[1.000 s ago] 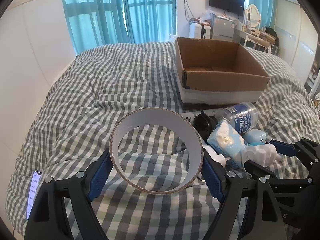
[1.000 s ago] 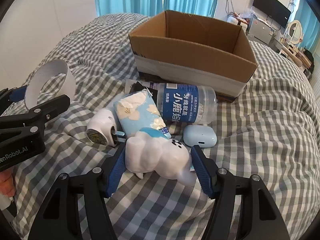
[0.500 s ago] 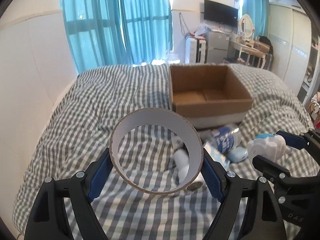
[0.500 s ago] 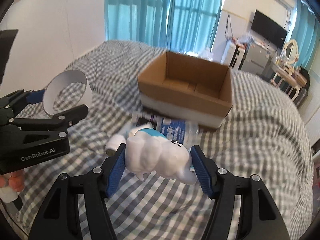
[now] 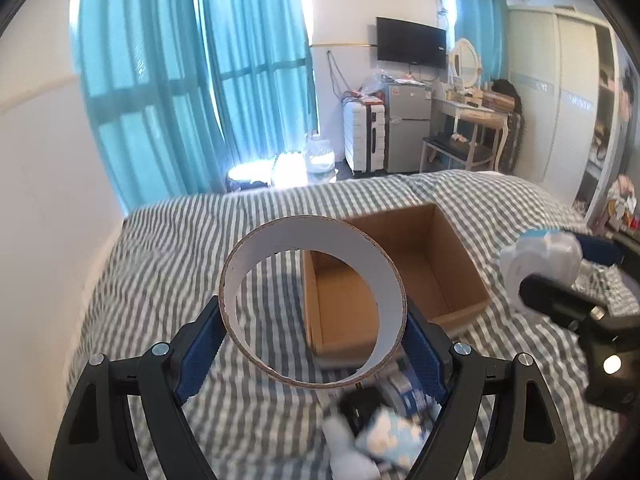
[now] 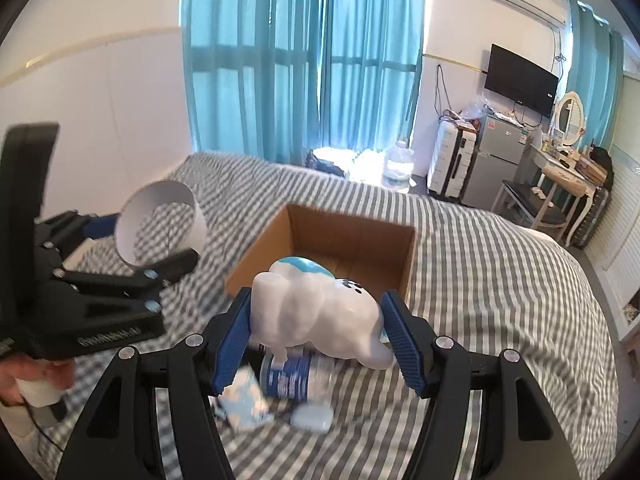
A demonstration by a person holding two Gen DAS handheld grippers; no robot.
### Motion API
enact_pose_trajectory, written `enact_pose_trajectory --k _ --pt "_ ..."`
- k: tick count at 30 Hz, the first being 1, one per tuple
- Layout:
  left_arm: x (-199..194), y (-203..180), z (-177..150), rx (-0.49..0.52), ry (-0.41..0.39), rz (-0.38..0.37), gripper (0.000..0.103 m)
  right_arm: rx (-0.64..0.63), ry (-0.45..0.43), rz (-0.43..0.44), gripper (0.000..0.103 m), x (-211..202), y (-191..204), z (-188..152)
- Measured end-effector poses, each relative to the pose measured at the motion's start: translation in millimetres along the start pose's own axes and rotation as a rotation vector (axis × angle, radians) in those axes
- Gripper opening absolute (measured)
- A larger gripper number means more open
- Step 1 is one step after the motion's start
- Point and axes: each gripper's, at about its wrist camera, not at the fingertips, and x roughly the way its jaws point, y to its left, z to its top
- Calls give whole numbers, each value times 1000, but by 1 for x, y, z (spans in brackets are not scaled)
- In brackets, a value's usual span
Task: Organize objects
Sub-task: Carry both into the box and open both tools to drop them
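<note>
Bedroom, teal curtains at the window, a bed (image 5: 168, 264) in grey-and-white check bedding serving as the work surface. An open cardboard box (image 6: 332, 240) sits on the bedding, apparently empty. Left gripper (image 5: 314, 344) is clamped on a wide tape roll (image 5: 314, 304), blue pads pressing its outer wall at 9 and 3 o'clock, roll held off the bed with the box showing through its hole. Right gripper (image 6: 316, 332) is clamped on a white cloud-shaped toy (image 6: 316, 312), pads on both flanks, toy airborne with the box beyond it at 12 o'clock. In the right wrist view, on the bed below the toy: a water bottle (image 6: 296, 376), a tissue pack (image 6: 244, 400), a small white earbud case (image 6: 312, 418). Step in hand reads as carrying both items to the box. To do it well: keep both grips firm until each item is over the opening, bring the grippers in from separate sides so they do not collide, lower inside the walls before releasing. The roll would probably roll if dropped on edge; laying it flat seems safer. The toy's smooth, rounded body could slip, so avoid jerks.
</note>
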Motion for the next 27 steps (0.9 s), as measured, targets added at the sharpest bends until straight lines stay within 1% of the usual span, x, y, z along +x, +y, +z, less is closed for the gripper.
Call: enact_pose_trajectory --k 2,6,10,13,18,23,27 --pt "14 -3 15 19 -2 8 85 0 -13 -10 64 8 -9 16" --pt "46 -8 36 29 16 -17 85 8 -20 -16 64 28 -25 36" --pt "86 -17 50 55 51 -41 85 23 -5 -31 64 63 -42 52" --pt "109 -25 52 76 58 -60 85 42 18 -36 64 96 -53 59" --pt "153 -35 48 108 89 -93 85 86 71 -22 64 151 -71 64" --pt "182 -38 33 121 121 -117 85 97 106 -26 64 187 -77 62" --pt "197 -36 22 98 159 -144 85 93 134 -28 64 208 -75 53"
